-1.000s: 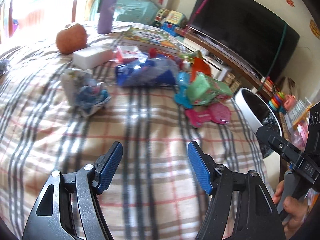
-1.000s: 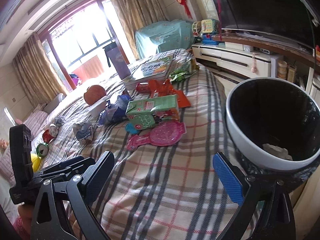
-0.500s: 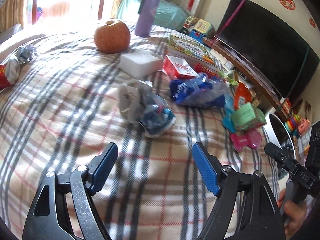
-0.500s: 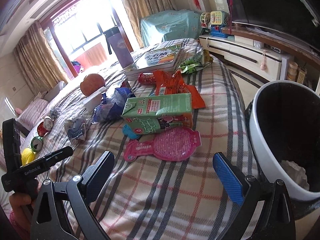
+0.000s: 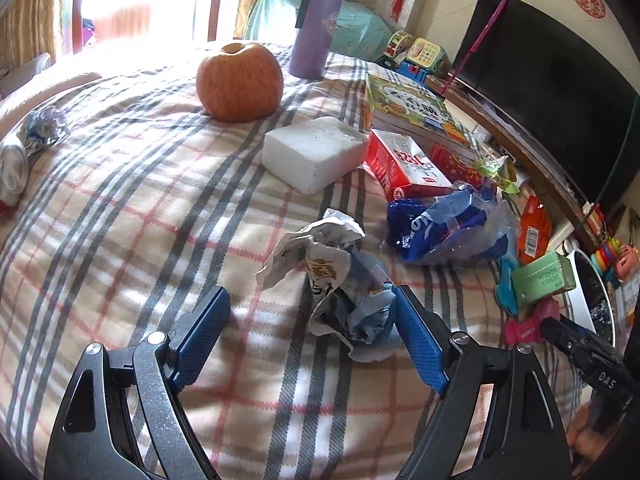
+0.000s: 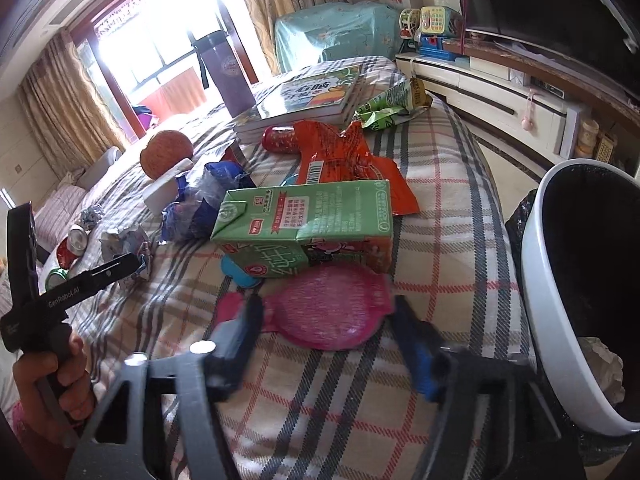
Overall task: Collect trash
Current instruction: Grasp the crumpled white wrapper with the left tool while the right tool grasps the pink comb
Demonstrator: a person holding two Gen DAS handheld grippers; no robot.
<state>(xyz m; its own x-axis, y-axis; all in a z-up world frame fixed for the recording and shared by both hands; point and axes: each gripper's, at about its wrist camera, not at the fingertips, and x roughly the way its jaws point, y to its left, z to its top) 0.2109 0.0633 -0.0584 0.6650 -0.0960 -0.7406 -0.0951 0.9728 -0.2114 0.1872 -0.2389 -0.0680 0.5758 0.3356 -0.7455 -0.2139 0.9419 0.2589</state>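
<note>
Both grippers are closing in on litter on the bed [image 5: 120, 208]. The left gripper [image 5: 312, 332] has its jaws narrowing around a crumpled wrapper [image 5: 332, 280], only the right pad touching. The right gripper's [image 6: 328, 332] jaws close beside a pink flat pouch [image 6: 332, 312]. Next they must pinch and lift. Only the right view shows inside the white bin [image 6: 536, 280].

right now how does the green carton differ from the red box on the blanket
The green carton is larger, with a folded gable end; the red box is slimmer and flat-ended. The green carton rests partly on a pink wrapper; the red box lies beside a white foam block. Both lie on their sides.
</note>
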